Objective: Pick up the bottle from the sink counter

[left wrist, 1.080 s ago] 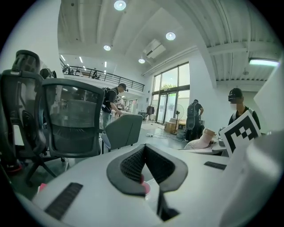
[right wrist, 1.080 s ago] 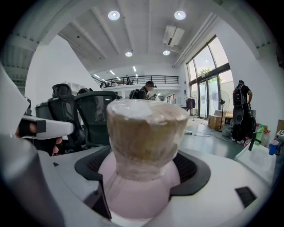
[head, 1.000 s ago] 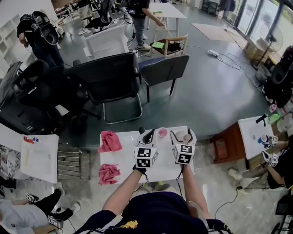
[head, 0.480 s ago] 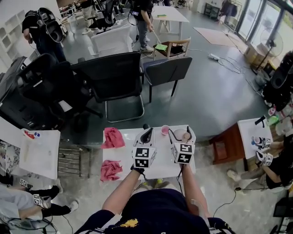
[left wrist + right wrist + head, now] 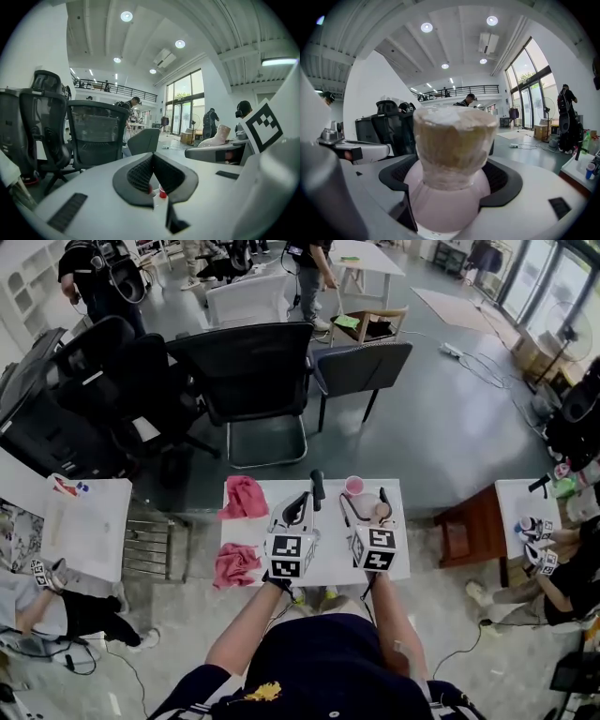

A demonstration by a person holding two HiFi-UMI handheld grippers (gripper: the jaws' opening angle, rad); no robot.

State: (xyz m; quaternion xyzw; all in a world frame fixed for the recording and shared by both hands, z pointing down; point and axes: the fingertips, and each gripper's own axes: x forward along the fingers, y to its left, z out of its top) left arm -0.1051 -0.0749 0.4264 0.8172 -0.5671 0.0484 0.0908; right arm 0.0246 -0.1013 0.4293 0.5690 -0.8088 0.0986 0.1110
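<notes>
The bottle (image 5: pixel 452 159) is pale pink with a beige wrapped top, and it stands upright between the jaws in the right gripper view. My right gripper (image 5: pixel 452 182) is shut on its pink body. From the head view, that gripper (image 5: pixel 367 505) holds the bottle (image 5: pixel 377 513) above the right part of the white table (image 5: pixel 328 563). My left gripper (image 5: pixel 302 507) hovers beside it on the left. Its jaws (image 5: pixel 153 157) are pressed together with nothing between them.
Two pink cloths (image 5: pixel 246 498) (image 5: pixel 234 564) lie on the table's left side. A pink cup (image 5: pixel 354 486) and a dark upright piece (image 5: pixel 317 486) stand at its far edge. Black office chairs (image 5: pixel 253 371) stand beyond the table. People work at small tables on both sides.
The head camera has tipped, so the table sits lower in the picture. Both grippers keep their places over it, and the right one keeps its hold on the bottle.
</notes>
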